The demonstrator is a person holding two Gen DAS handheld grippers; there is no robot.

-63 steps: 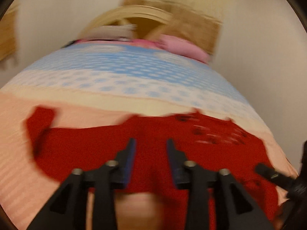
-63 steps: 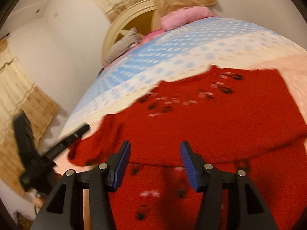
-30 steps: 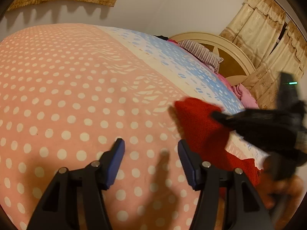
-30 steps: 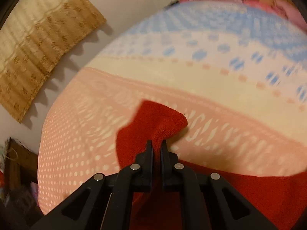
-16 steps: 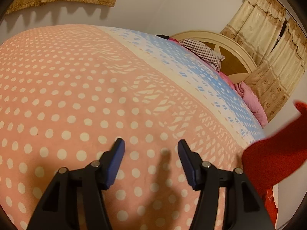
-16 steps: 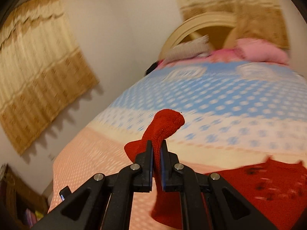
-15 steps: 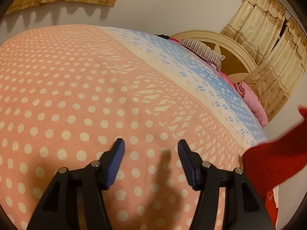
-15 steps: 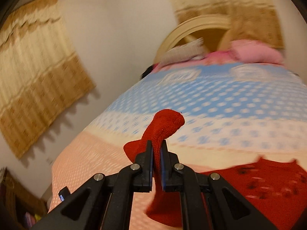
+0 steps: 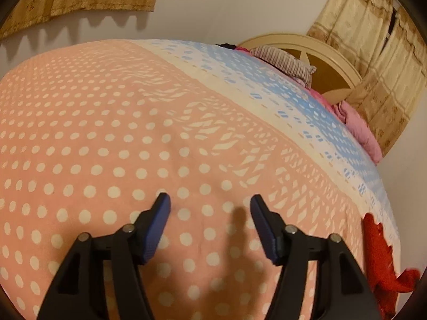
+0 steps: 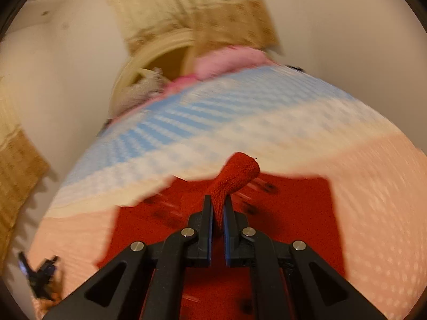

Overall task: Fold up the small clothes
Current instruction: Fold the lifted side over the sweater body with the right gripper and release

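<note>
A red knitted sweater with dark marks lies spread on the bed below my right gripper. That gripper is shut on the sweater's sleeve cuff, which sticks up past the fingertips above the sweater's body. In the left wrist view only an edge of the red sweater shows at the far right. My left gripper hovers over the pink dotted bedspread, its jaws opening with nothing between them.
The bedspread turns cream and blue toward a cream headboard, where a striped pillow and pink bedding lie. Curtains hang behind. The left gripper appears blurred at the right wrist view's lower left.
My right gripper has swept the held sleeve to the right, from beside the sweater to over its body. The red cloth has slid to the edge of the left wrist view. The left jaws stand wider.
</note>
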